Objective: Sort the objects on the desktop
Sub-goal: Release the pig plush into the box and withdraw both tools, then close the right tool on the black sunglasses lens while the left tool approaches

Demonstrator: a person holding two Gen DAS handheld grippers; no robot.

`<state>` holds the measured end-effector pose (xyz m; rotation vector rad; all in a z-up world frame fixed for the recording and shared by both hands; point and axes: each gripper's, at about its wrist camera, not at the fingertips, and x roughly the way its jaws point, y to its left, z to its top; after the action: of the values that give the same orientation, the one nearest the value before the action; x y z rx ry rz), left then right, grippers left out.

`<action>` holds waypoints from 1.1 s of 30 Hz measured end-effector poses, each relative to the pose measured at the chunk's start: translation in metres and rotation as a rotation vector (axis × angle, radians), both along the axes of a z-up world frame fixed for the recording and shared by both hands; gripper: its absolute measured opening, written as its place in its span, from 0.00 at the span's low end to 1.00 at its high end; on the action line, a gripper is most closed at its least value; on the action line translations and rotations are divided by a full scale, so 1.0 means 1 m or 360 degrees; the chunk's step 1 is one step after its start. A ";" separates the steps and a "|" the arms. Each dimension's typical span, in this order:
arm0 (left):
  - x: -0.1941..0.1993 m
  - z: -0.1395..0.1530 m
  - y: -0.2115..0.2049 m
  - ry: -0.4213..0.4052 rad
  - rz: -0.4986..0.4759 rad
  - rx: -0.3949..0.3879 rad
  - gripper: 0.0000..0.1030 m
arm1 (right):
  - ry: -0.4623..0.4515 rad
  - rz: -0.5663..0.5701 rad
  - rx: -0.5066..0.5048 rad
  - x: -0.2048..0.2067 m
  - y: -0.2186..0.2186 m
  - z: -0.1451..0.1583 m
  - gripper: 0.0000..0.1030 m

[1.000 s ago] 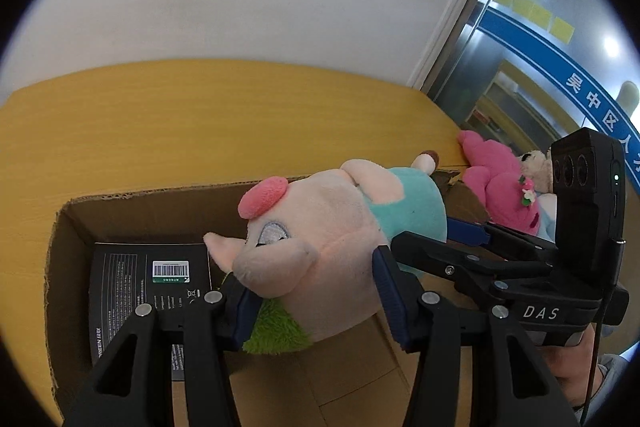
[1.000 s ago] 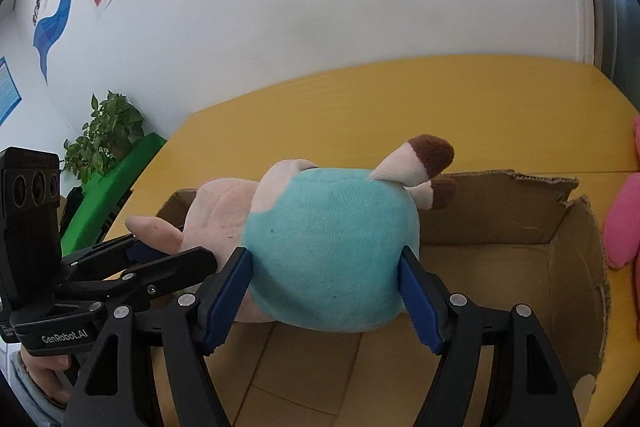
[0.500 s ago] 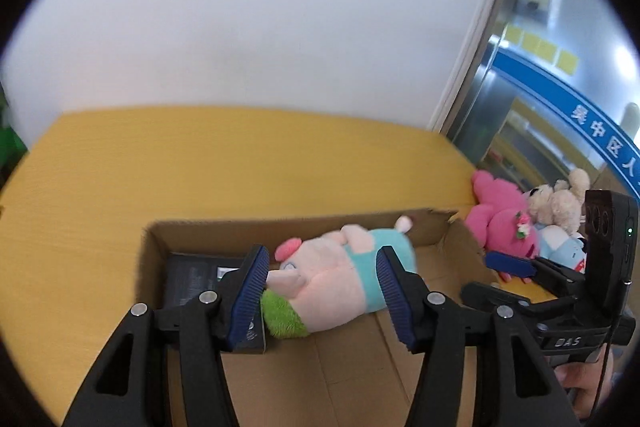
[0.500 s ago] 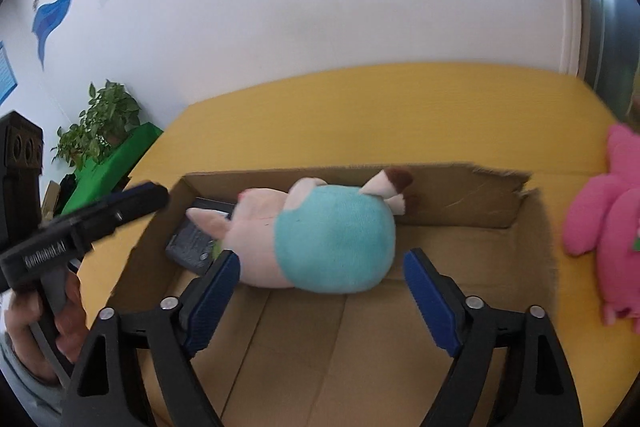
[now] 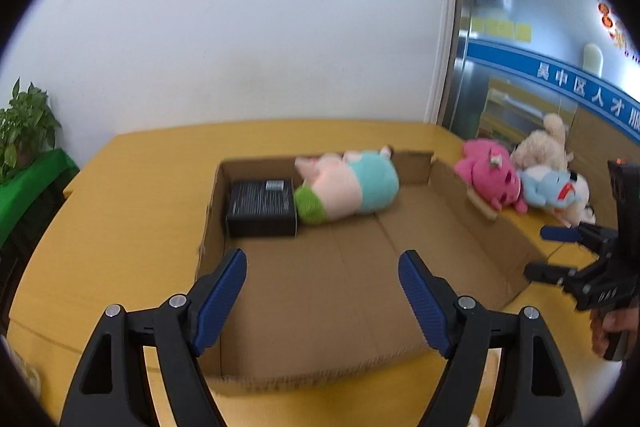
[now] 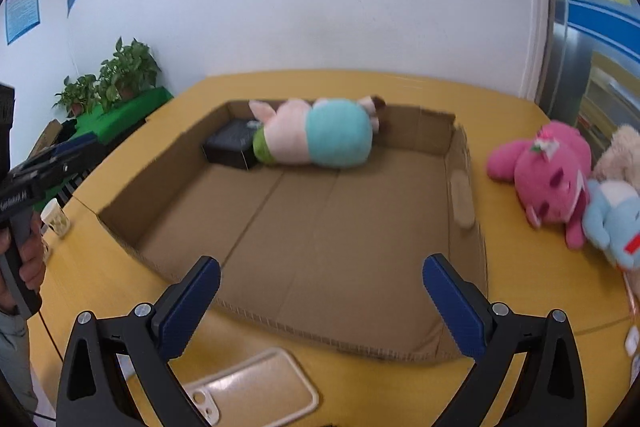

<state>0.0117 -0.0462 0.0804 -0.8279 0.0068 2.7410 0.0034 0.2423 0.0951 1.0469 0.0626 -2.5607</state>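
Note:
A plush pig (image 5: 348, 187) (image 6: 320, 137) in pink and teal lies on its side at the far end of the shallow cardboard box (image 5: 472, 211) (image 6: 168, 163), touching a black carton (image 5: 260, 207) (image 6: 230, 145). My left gripper (image 5: 322, 291) hangs over the box's near end, its jaws opening with nothing between them. My right gripper (image 6: 320, 291) is near the box's front wall, its jaws opening too and empty. Each gripper shows in the other's view, at the edge (image 5: 560, 251) (image 6: 44, 163).
The box sits on a yellow table (image 6: 516, 291). Right of it lie a pink plush (image 6: 548, 171) (image 5: 492, 175), a pale blue plush (image 6: 616, 223) (image 5: 552, 187) and a beige one (image 5: 544, 143). A clear phone case (image 6: 256, 391) lies by the near edge; a paper cup (image 6: 56, 219) stands left.
Both grippers let go of the plush pig, opened wide and drew back toward me. The pig now lies free in the box.

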 end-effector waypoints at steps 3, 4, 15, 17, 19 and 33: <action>0.005 -0.023 -0.005 -0.0107 0.0020 0.0026 0.76 | -0.0043 -0.0066 -0.0044 0.010 0.009 -0.010 1.00; 0.008 -0.027 -0.010 -0.0135 0.0051 0.0069 0.76 | -0.0037 -0.0075 -0.0056 0.019 0.011 -0.011 1.00; 0.086 -0.013 0.020 0.0096 0.0090 -0.0062 0.76 | 0.0119 -0.0081 -0.0046 0.109 -0.002 0.002 0.99; 0.095 -0.014 0.021 0.0068 0.0044 0.0007 0.73 | 0.0161 -0.0083 -0.0072 0.125 -0.003 0.002 0.72; 0.100 -0.014 0.020 0.0024 0.0015 0.0074 0.41 | 0.0176 -0.0061 -0.0063 0.137 -0.006 0.004 0.38; 0.152 -0.003 0.027 0.0119 0.0055 0.0066 0.74 | 0.0236 -0.0149 -0.0171 0.196 0.019 0.008 1.00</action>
<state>0.1634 -0.0188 0.0774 -0.7209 -0.0493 2.7932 0.1996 0.2611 0.1035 0.8384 -0.0866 -2.6894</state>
